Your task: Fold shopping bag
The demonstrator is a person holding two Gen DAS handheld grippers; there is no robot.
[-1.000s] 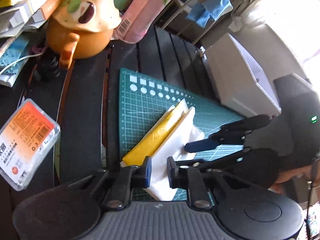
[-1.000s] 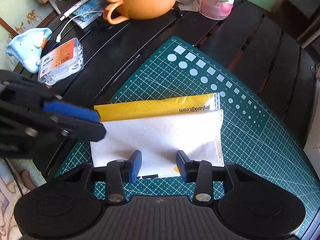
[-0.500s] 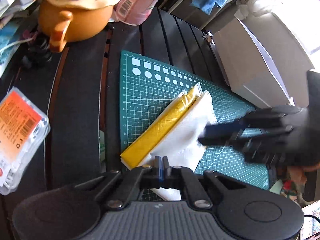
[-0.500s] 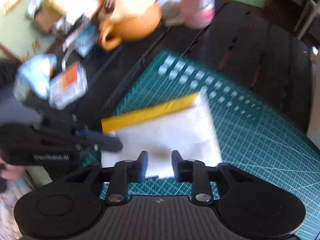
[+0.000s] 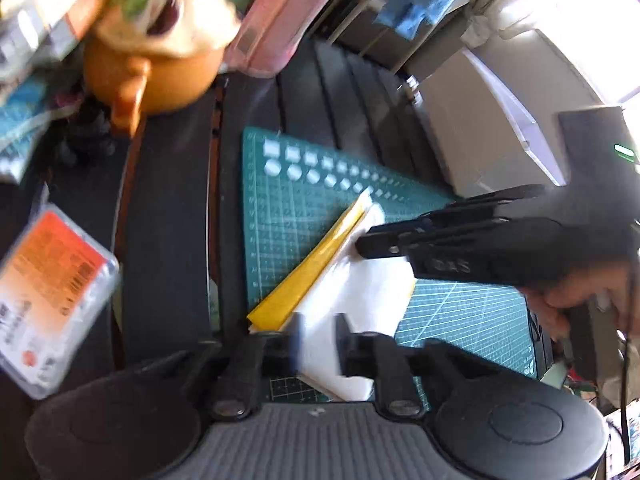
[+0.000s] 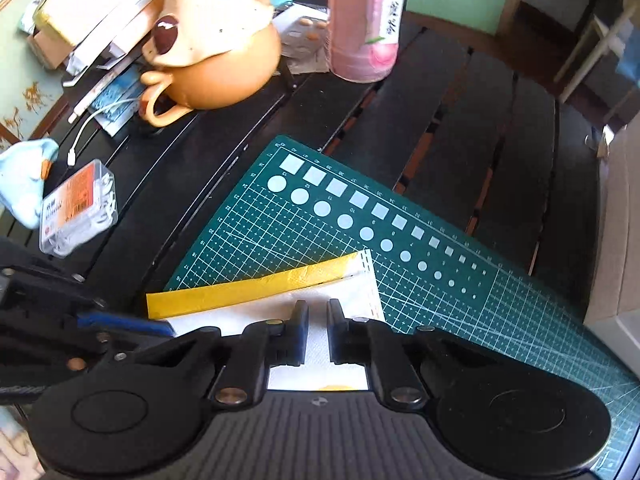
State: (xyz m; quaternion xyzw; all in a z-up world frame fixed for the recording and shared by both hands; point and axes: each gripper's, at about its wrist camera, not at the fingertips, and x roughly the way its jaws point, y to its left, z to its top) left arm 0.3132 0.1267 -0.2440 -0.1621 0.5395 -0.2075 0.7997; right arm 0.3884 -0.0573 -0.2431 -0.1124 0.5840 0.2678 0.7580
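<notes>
The shopping bag (image 5: pixel 352 296) is white with a yellow strip and lies folded flat on the green cutting mat (image 5: pixel 288 208). My left gripper (image 5: pixel 318 338) is open over the bag's near end, with white fabric between the fingers. My right gripper (image 6: pixel 317 324) is open with a narrow gap, low over the bag (image 6: pixel 256 290) by its white edge. The right gripper also shows in the left wrist view (image 5: pixel 368 246), and the left gripper shows in the right wrist view (image 6: pixel 160 326) at the bag's left end.
An orange teapot (image 6: pixel 216 76) and a pink bottle (image 6: pixel 364 20) stand beyond the mat. A clear box with an orange label (image 6: pixel 78 206) lies on the dark slatted table (image 6: pixel 460 120). A white box (image 5: pixel 480 128) stands at the mat's right.
My left gripper shut half a second ago and has opened again. My right gripper has narrowed and moved forward over the bag. The bag still lies on the mat.
</notes>
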